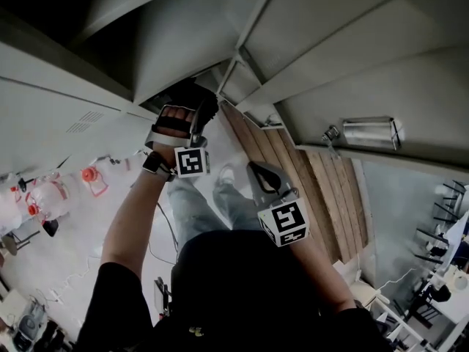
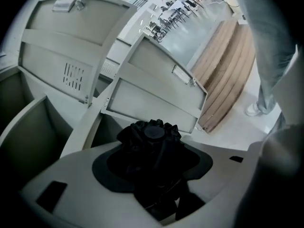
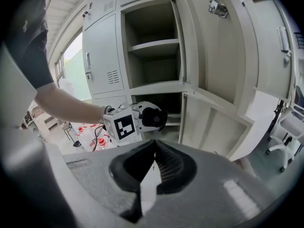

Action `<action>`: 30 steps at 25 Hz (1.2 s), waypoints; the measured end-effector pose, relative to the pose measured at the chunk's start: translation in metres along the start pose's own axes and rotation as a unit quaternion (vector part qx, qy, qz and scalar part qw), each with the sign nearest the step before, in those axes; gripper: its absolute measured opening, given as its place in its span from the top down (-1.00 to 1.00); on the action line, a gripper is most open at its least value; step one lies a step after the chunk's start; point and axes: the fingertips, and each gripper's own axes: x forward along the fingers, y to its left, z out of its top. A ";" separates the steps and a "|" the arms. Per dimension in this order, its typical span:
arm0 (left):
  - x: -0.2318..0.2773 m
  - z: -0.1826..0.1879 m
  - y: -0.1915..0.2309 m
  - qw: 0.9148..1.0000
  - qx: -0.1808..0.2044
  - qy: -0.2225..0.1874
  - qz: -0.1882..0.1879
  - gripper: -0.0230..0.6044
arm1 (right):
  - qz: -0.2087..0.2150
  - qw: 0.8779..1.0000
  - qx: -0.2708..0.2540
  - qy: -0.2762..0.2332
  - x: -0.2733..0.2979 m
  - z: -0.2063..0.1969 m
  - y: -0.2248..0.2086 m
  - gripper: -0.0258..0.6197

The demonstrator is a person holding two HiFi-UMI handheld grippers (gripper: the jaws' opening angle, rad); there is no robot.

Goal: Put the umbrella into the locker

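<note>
Left hand-held gripper point(image 2: 154, 144) clamped on black folded umbrella point(image 3: 153, 118), just outside open locker bay point(image 3: 164, 102); door point(image 3: 211, 127) swung wide. Right hand-held gripper point(image 3: 153, 144) jaws together, empty. Pale floor point(image 2: 232, 129) below.

Left gripper point(image 1: 196, 123) at arm's reach, jaws clamped on the umbrella point(image 2: 152, 137); right gripper point(image 3: 153, 146) nearer the body, jaws together, empty

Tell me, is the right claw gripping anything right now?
No, the right claw is shut with its tips touching and nothing between them.
</note>
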 end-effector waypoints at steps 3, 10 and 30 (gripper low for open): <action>0.019 -0.010 0.003 0.999 0.012 0.033 0.017 0.13 | 0.000 1.000 0.005 0.004 0.002 -0.005 -0.001 0.93; 0.060 -0.032 0.011 0.994 0.023 0.090 0.052 0.11 | -0.009 1.000 0.005 0.019 -0.003 -0.020 -0.003 0.93; 0.138 -0.063 0.017 0.985 0.013 0.155 0.077 0.08 | -0.029 0.997 0.032 0.058 -0.005 -0.059 -0.014 0.93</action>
